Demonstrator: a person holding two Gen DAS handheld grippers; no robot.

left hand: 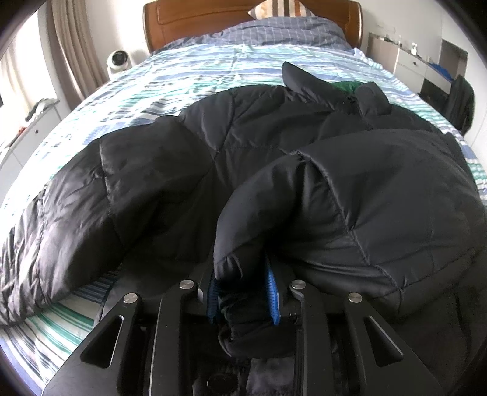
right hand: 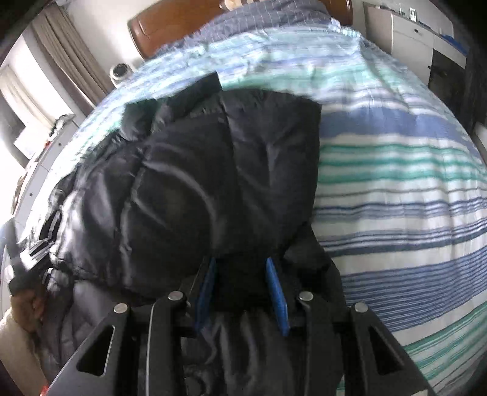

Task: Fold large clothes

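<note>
A large black quilted puffer jacket lies spread on the striped bed, its collar with green lining toward the headboard. My left gripper is shut on a bunched fold of the jacket, with the blue pads pressed on the fabric. In the right wrist view the jacket fills the left half. My right gripper is shut on another thick fold of it, with fabric bulging over the blue pads. The left gripper's body shows at the jacket's left edge.
The bed has a blue, green and white striped cover, a grey-blue checked quilt and a wooden headboard. A white fan stands on the left. White cabinets stand on the right.
</note>
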